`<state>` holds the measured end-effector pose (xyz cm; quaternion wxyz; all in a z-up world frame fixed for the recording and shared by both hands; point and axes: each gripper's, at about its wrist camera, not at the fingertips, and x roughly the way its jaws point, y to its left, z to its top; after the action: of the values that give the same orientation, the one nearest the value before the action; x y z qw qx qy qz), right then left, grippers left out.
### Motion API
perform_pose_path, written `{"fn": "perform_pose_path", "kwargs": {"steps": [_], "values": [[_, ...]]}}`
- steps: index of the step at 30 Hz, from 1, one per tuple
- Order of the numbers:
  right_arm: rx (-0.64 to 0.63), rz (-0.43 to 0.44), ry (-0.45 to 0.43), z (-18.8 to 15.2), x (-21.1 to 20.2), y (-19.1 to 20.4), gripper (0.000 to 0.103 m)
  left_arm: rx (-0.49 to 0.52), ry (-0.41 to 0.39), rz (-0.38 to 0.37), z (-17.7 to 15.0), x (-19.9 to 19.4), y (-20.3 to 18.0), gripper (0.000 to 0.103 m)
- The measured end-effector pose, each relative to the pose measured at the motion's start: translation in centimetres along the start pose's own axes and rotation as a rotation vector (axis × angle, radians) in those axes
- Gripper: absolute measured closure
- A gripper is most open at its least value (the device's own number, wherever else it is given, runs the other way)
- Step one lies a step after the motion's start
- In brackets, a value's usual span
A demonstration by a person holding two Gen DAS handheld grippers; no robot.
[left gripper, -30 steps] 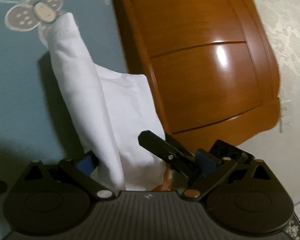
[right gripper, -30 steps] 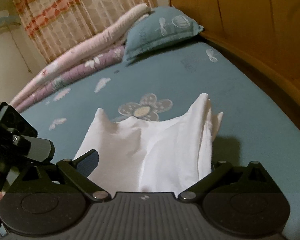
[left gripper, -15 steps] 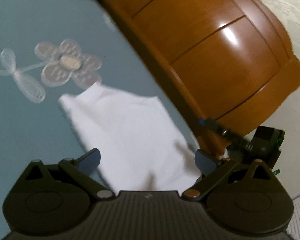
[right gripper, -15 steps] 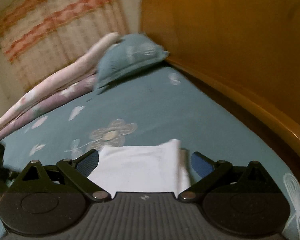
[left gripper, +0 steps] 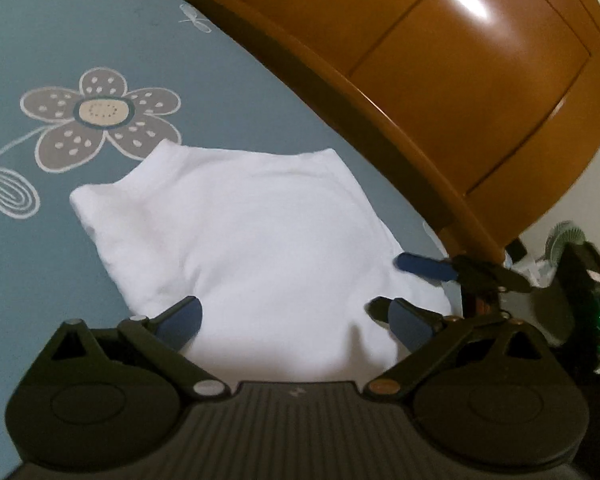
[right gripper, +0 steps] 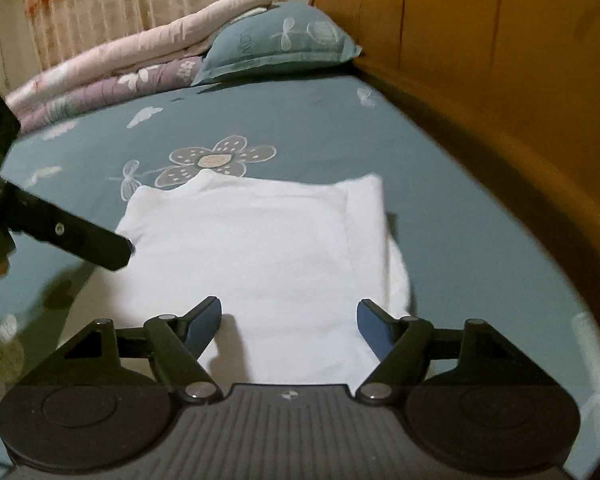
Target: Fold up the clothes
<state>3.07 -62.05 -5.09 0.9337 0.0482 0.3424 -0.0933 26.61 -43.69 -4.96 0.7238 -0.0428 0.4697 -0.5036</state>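
Teal bedsheet (right gripper: 324, 128) covers bed, printed with pale butterflies. Large grey flower print (right gripper: 216, 160) with cream centre near middle of right wrist view; same print at 10 o'clock in left wrist view. Teal pillow (right gripper: 280, 52) at 12 o'clock, against wooden headboard (right gripper: 480, 60) running along 1 to 3 o'clock. Folded pink and purple quilts (right gripper: 120, 68) stacked at 11 o'clock, touching pillow. Checked curtain (right gripper: 100, 0) behind quilts.

White garment (left gripper: 252, 240): soft matt cloth between the fingers. Bedsheet (left gripper: 100, 32): smooth printed blue fabric. Headboard (left gripper: 440, 72), beyond: glossy varnished wood. Gripper pads (right gripper: 374, 322): matt blue.
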Motion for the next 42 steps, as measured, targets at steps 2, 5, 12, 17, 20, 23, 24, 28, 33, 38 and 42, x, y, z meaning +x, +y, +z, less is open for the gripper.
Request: {"fn": "perform_pose_path", "kwargs": {"steps": [2, 5, 12, 17, 20, 23, 24, 28, 33, 38, 42], "values": [[-0.018, -0.015, -0.003, -0.8, -1.2, 0.6, 0.023, 0.032, -0.015, -0.014, 0.0, -0.8, -1.0, 0.004], [0.03, -0.021, 0.021, -2.9, -1.6, 0.3, 0.022, 0.09, -0.016, -0.024, -0.6, -0.8, -2.3, 0.003], [0.139, -0.072, -0.02, -4.2, -4.0, 1.2, 0.021, 0.179, 0.088, 0.094, -3.1, 0.0, -4.0, 0.005], [0.1, 0.008, -0.061, -4.1, -4.4, 5.0, 0.02, 0.205, 0.064, 0.18, -4.0, -2.6, -5.0, 0.004], [0.072, 0.02, -0.031, -5.1, -2.9, 7.3, 0.017, 0.25, 0.089, 0.281, -5.4, -3.3, -5.4, 0.004], [0.021, -0.032, -0.043, -6.7, -3.6, 8.9, 0.014, 0.31, 0.096, 0.352, -7.5, -4.8, -6.0, 0.004], [0.023, -0.03, -0.046, -6.8, -4.2, 8.9, 0.014, 0.326, 0.095, 0.364, -8.2, -5.4, -6.1, 0.004], [0.076, -0.062, -0.111, -5.6, -5.9, 6.5, 0.014, 0.35, 0.087, 0.402, -10.7, -7.4, -5.7, 0.003], [0.18, -0.158, -0.075, -5.6, -4.6, 1.7, 0.014, 0.247, 0.073, 0.423, -12.4, -9.6, -4.2, 0.003], [0.191, -0.167, -0.089, -5.3, -5.5, 0.9, 0.016, 0.233, 0.026, 0.481, -13.2, -11.8, -3.5, 0.003], [0.195, -0.105, -0.159, -1.5, -4.8, 1.3, 0.016, 0.243, -0.021, 0.544, -13.4, -12.5, -3.2, 0.003]]}}
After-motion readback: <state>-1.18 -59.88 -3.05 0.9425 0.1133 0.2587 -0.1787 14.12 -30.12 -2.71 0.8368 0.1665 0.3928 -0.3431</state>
